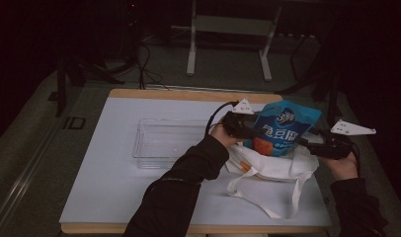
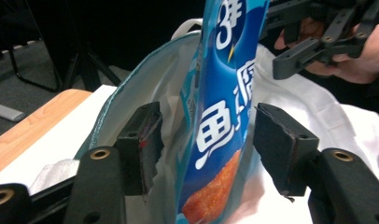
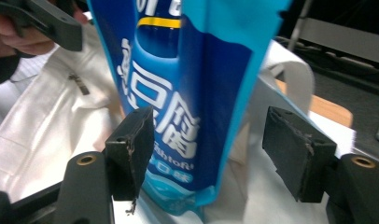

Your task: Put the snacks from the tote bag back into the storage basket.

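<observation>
Dim room, white table (image 1: 114, 187). High view: blue snack bag (image 1: 283, 127) stands upright in a white tote bag (image 1: 272, 167), clear tray (image 1: 164, 140) left of it; left gripper (image 1: 236, 127) and right gripper (image 1: 319, 143) flank the snack bag.

Left gripper view: jaws spread, snack bag (image 2: 220, 140) between them, pads not pressing.

Right gripper view: jaws spread around the snack bag (image 3: 187, 107), one pad touching at most. Risk: unpinched, it could tip over. White Chinese characters, partly readable "tofu".
</observation>
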### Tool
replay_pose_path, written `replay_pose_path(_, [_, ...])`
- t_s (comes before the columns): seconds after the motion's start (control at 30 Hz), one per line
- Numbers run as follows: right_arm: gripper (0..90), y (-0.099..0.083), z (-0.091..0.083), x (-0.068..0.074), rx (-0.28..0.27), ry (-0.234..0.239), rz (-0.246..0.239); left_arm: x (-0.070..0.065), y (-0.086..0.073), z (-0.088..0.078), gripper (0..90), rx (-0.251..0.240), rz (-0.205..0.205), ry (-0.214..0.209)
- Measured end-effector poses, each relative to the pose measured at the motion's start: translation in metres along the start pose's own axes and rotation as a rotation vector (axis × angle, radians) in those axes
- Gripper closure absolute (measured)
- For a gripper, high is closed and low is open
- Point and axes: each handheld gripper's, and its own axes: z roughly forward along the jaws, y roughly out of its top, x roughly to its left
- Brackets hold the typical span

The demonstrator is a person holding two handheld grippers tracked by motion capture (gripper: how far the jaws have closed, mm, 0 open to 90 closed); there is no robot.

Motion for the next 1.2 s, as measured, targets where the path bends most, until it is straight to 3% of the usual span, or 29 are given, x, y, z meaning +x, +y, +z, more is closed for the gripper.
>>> replay_pose_path(0.1, [39.8,0.002,0.005,0.000,0.004,0.014,-0.020,0.001,0.001,0.004,51.0,-0.003,-0.005,-0.015])
replay_pose_path(0.23, [45.9,0.003,0.013,-0.001,0.037,0.024,-0.061,0.003,0.001,0.009,59.2,0.043,0.003,-0.032])
replay_pose_path(0.6, [62.9,0.006,0.024,0.000,0.066,0.077,-0.080,0.003,0.006,0.017,65.9,0.070,0.035,-0.032])
replay_pose_path(0.77, [69.2,0.006,0.023,-0.002,0.068,0.101,-0.069,0.005,0.005,0.018,80.6,0.073,0.034,-0.043])
replay_pose_path(0.87, [71.7,0.007,0.023,-0.001,0.070,0.105,-0.069,0.007,0.005,0.019,81.1,0.076,0.020,-0.053])
replay_pose_path(1.07, [82.3,0.010,0.025,0.001,0.092,0.088,-0.062,0.003,0.010,0.022,88.2,0.108,0.041,-0.011])
replay_pose_path(1.2, [84.1,0.011,0.024,0.001,0.101,0.090,-0.058,0.001,0.013,0.022,89.8,0.116,0.054,-0.005])
